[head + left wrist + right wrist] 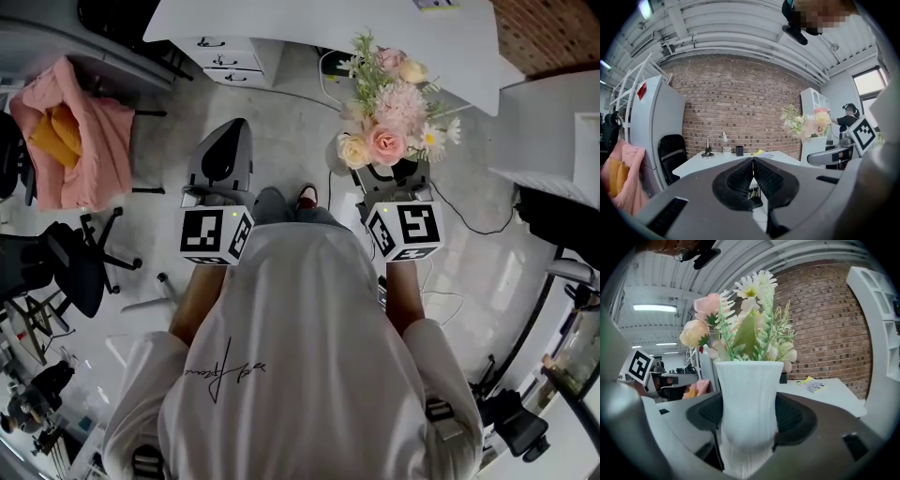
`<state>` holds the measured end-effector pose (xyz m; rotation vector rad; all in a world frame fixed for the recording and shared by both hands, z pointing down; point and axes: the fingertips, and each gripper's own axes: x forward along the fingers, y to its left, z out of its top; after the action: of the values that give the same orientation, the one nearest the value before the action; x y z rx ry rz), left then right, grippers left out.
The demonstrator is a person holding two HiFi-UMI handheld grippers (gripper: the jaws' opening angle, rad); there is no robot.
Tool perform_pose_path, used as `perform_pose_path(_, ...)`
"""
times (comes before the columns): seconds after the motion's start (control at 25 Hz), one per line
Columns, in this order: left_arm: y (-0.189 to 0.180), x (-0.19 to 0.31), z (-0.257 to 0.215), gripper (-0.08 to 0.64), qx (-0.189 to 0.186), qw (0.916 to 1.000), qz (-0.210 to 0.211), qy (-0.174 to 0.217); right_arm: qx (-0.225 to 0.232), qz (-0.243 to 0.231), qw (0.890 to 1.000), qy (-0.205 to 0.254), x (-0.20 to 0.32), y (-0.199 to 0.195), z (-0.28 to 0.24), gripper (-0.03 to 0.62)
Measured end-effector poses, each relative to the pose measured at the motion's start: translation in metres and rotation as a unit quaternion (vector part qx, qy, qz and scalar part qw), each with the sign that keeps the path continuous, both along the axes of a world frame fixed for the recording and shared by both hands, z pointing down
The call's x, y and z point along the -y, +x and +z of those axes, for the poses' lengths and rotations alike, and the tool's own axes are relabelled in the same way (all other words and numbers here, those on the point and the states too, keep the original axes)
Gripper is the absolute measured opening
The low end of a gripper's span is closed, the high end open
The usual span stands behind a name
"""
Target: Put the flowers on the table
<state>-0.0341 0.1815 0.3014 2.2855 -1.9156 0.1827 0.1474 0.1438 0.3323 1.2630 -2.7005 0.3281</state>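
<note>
Right tool (pixel 749 427) clamps the upright white vase (pixel 749 390) of flowers (pixel 389 122).
Bench (pixel 328 33) lies straight ahead; left tool (pixel 753 180) clenched, empty.

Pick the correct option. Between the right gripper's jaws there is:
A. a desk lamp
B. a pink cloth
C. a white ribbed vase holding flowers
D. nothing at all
C: in the right gripper view, the right gripper has its jaws pressed against both sides of the white ribbed vase, and the flowers rise from its mouth.
</note>
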Motion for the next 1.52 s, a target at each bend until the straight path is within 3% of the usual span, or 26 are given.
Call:
perform_pose_path(0.68,-0.003,0.058,0.013,0.005,-0.008,0.9996,0.025,-0.006,0.010,0.024,1.000,-0.003,0.047,-0.006,0.004,0.339)
perform_pose_path(1.52,-0.075,0.197,0.002,0.005,-0.026,0.9979,0.059,0.000,-0.008,0.033,0.999,-0.020,0.167,-0.089,0.005,0.339)
